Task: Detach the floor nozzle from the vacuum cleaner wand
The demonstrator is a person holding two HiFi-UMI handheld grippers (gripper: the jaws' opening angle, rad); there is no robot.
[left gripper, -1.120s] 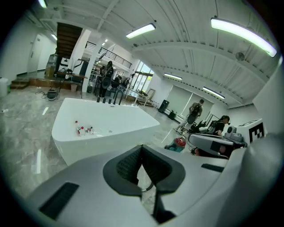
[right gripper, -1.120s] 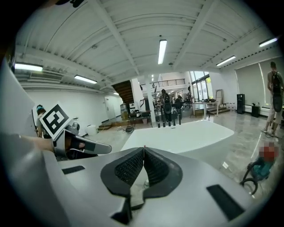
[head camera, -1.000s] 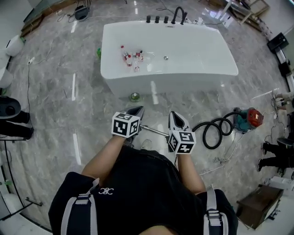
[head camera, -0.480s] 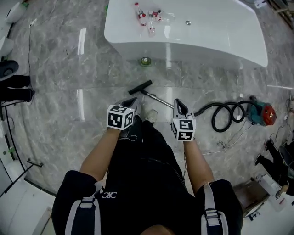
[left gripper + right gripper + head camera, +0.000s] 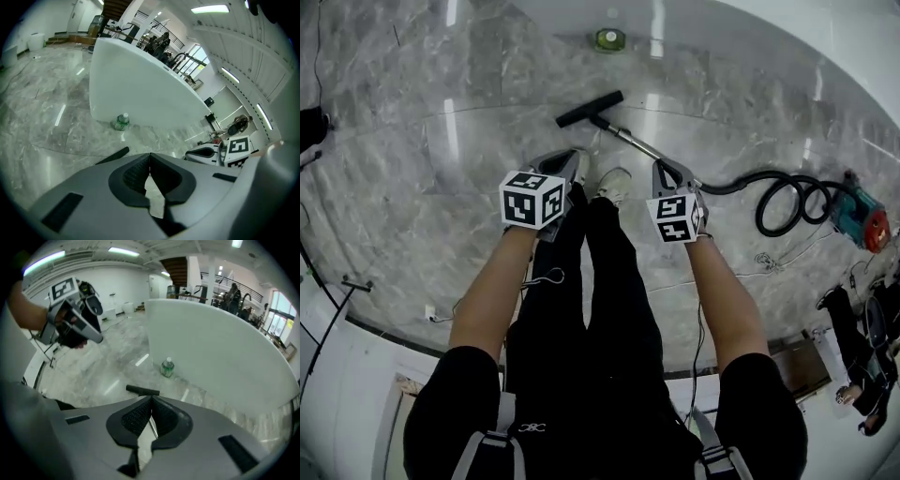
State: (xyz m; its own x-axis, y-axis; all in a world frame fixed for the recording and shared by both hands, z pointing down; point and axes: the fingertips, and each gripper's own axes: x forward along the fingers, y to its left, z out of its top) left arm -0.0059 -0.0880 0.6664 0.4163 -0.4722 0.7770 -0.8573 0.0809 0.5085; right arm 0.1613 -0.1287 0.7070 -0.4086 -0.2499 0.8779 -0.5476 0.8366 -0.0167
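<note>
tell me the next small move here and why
Probably open the right gripper and lower it onto the wand. Its jaws are shut with nothing between them and it sits lined up over the wand, while the nozzle is still joined on. The left gripper is shut and empty too, so nothing is held yet.

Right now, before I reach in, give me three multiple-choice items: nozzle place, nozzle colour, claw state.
1. The nozzle lies: A on a table; B on the floor, on the wand's end; C on a shelf.
2. The nozzle is: A red; B white; C black.
3. The left claw and right claw are: A shut, empty; B wide open; C shut on the wand.
Answers: 1 B, the head view shows it on the marble; 2 C, it is dark against the grey floor; 3 A, each claw's view shows jaws together, nothing between.
</note>
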